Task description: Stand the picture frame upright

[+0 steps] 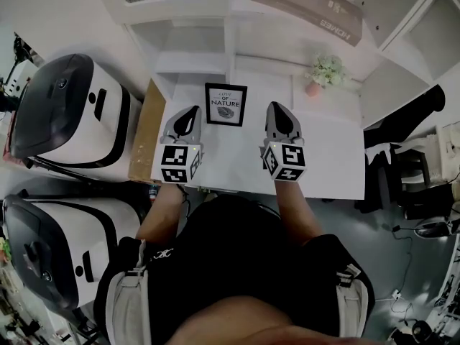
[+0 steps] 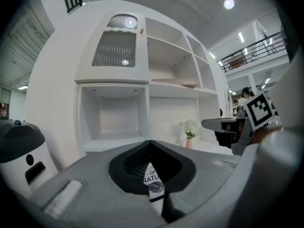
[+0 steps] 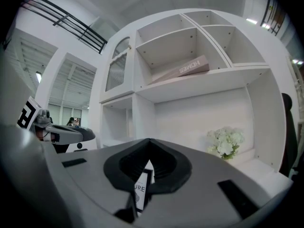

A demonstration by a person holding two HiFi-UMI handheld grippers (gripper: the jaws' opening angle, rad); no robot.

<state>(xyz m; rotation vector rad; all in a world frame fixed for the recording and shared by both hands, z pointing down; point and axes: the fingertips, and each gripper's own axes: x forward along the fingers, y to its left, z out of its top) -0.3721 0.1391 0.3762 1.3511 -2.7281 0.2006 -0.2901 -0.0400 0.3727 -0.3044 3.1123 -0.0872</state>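
The black picture frame with a white "Love of Nature" print stands upright at the back of the white table, facing me. My left gripper is just left of it and my right gripper just right, both a short way off and touching nothing. Both are shut and hold nothing. In the left gripper view the frame shows through the slot of the shut gripper. The right gripper view shows the frame likewise, behind that gripper.
A small pot of white flowers stands at the table's back right. White shelving rises behind, with a brown box on a shelf. A brown board leans at the table's left edge, white machines beyond. A black chair is at the right.
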